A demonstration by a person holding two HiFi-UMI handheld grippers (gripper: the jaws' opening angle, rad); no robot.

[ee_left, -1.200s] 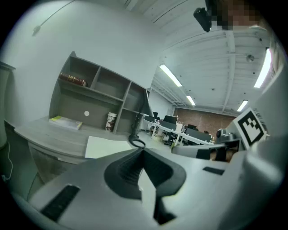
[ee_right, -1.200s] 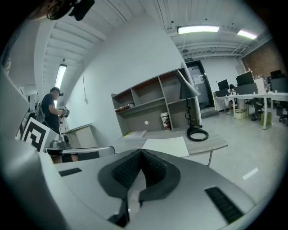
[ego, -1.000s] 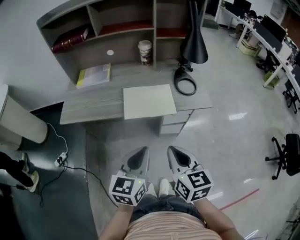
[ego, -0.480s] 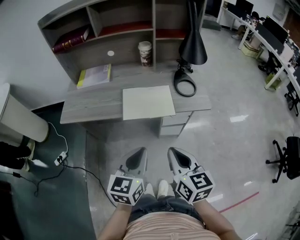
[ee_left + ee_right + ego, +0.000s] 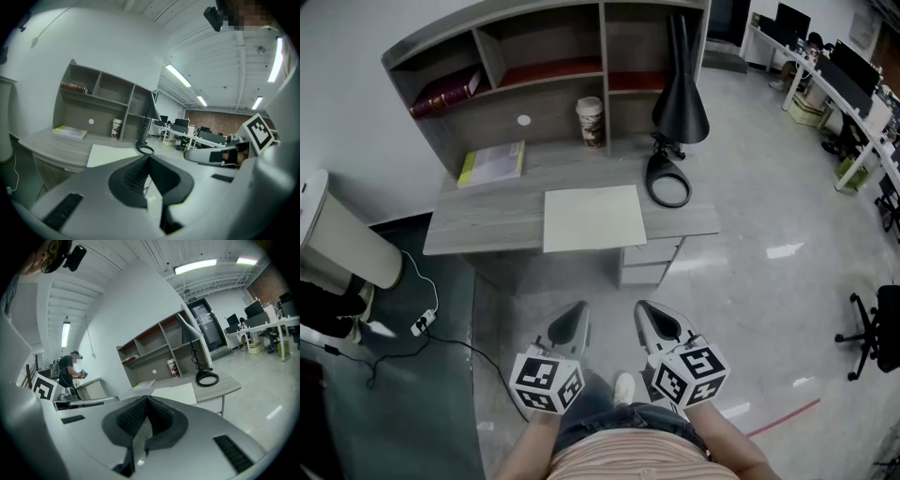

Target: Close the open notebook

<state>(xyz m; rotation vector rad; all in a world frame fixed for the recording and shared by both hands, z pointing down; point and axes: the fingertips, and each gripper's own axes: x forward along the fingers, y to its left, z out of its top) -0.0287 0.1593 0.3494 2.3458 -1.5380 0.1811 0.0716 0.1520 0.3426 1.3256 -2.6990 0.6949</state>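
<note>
Grippers come first, both held low at the person's waist, well short of the desk (image 5: 487,211) and aimed toward it. The left gripper (image 5: 577,309) has its jaws pressed together at the tips, with nothing between them. The right gripper (image 5: 645,309) is the same: jaws closed on each other and empty. Below them a pale shoe (image 5: 623,386) stands on the glossy floor in front of the desk.

Under the desk's right end sits a drawer unit (image 5: 652,262). On the desk top, the notebook (image 5: 593,217) lies flat with pale pages up, at the desk's front edge and right of its middle, well apart from both grippers. Just beside it, toward the desk's right end, rests the ring base of a black lamp (image 5: 667,180), whose shade hangs above. At the desk's back left lies a yellow-edged book (image 5: 492,162), and at the back middle stands a paper cup (image 5: 591,120). A shelf unit (image 5: 544,56) rises from the desk's rear edge, with a dark red book (image 5: 445,94) lying in its upper left compartment.
</note>
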